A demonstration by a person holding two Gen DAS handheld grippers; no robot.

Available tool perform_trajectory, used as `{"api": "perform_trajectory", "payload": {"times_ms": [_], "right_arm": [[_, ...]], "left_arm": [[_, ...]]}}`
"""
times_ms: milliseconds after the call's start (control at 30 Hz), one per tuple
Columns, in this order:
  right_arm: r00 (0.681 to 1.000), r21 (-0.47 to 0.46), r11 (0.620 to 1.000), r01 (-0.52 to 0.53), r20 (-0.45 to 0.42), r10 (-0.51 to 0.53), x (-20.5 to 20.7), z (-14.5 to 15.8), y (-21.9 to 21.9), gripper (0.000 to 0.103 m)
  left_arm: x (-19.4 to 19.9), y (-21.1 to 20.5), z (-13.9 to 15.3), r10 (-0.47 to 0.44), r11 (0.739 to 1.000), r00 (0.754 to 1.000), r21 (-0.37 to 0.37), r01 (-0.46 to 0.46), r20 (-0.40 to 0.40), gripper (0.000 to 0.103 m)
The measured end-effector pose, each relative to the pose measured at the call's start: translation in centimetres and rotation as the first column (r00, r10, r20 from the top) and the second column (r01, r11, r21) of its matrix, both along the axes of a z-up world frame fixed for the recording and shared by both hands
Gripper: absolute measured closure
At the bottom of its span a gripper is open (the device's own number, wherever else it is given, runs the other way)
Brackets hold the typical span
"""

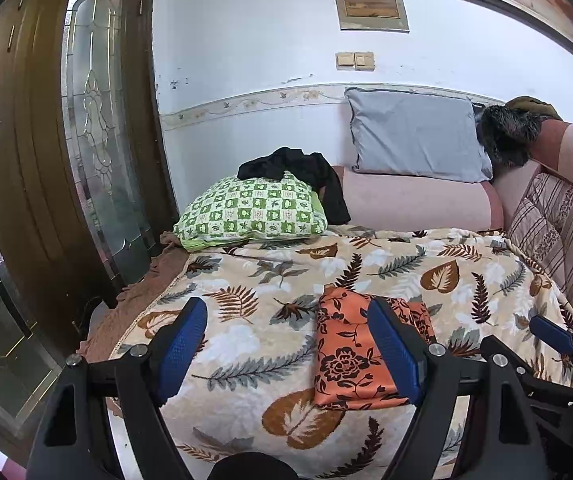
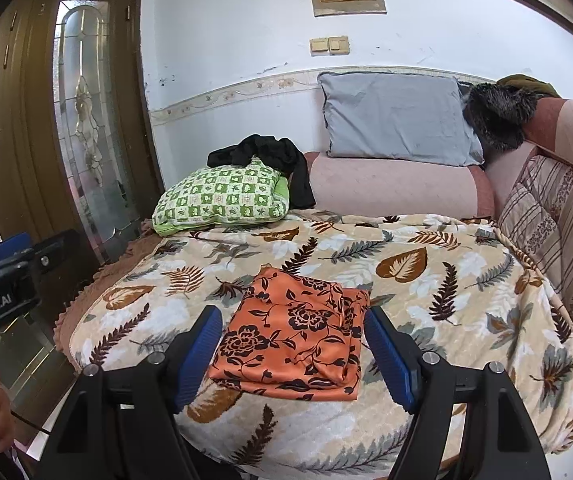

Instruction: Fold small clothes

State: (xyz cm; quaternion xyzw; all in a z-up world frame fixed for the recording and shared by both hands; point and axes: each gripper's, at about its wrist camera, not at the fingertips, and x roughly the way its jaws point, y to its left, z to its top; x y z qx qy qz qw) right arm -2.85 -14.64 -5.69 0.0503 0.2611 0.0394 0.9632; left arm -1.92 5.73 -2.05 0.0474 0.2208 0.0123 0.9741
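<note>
An orange cloth with a dark flower print (image 2: 294,336) lies folded into a rough rectangle on the leaf-patterned blanket (image 2: 426,280). It also shows in the left wrist view (image 1: 350,356). My right gripper (image 2: 292,348) is open and empty, its blue pads just above the near edge of the cloth, one on each side. My left gripper (image 1: 286,340) is open and empty, to the left of the cloth, with its right pad over the cloth. The right gripper (image 1: 554,336) shows at the right edge of the left wrist view.
A green checked pillow (image 2: 222,196) with a black garment (image 2: 266,156) on it lies at the far left of the sofa. A grey cushion (image 2: 398,120) leans on the wall. A striped cushion (image 2: 546,232) is at right. A wooden door with glass (image 2: 78,128) stands at left.
</note>
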Motion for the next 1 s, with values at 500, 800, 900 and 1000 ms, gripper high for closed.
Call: {"api": "perform_trajectory", "payload": {"times_ms": [500, 800, 900, 1000], "right_arm": [[1.0, -0.011, 1.0, 0.019, -0.021, -0.019, 2.0, -0.7, -0.4, 0.026], [0.999, -0.026, 0.999, 0.027, -0.038, -0.028, 2.7, -1.0, 0.1, 0.026], [0.999, -0.034, 0.999, 0.025, -0.043, -0.026, 3.0, -1.2, 0.6, 0.026], [0.999, -0.037, 0.999, 0.021, -0.047, -0.023, 3.3, -1.4, 1.1, 0.026]], "left_arm": [[2.3, -0.6, -0.1, -0.042, 0.999, 0.999, -0.004, 0.042, -0.014, 0.02], [3.1, -0.4, -0.4, -0.052, 0.999, 0.998, -0.008, 0.052, -0.025, 0.02], [3.4, 0.1, -0.6, -0.046, 0.999, 0.998, -0.014, 0.045, -0.03, 0.02], [3.7, 0.5, -0.7, -0.04, 0.999, 0.999, -0.017, 0.039, -0.034, 0.02]]}}
